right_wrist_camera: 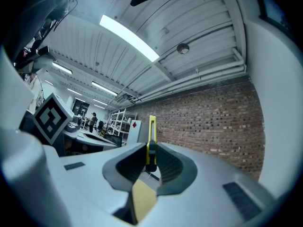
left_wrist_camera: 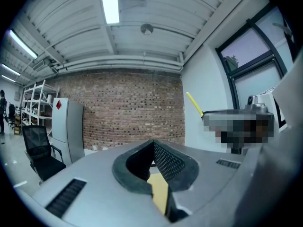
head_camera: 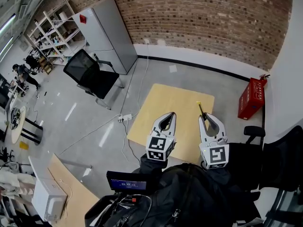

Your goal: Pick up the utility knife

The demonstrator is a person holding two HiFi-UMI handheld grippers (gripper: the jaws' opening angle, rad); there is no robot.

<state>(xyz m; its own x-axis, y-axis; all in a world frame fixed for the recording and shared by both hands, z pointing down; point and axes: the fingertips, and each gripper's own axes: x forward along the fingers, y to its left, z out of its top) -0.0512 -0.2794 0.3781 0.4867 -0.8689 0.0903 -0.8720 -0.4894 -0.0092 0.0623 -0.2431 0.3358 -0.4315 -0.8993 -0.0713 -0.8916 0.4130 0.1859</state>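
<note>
Right gripper (right_wrist_camera: pixel 150 156) is clamped on the utility knife (right_wrist_camera: pixel 151 131), with the yellow body upright between the pads and well clear of the wooden table (head_camera: pixel 161 108), so the pick looks done. Left gripper (head_camera: pixel 169 117) is closed on nothing, parked alongside, probably to stay out of the way.

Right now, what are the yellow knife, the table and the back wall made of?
Utility knife: probably plastic, a smooth yellow body with a black part; no blade shows.
Table: looks like pale wood or wood-look board, matte and even tan; the grain is too small to tell.
Wall: brick, rough, red-brown blocks with pale mortar lines.
</note>
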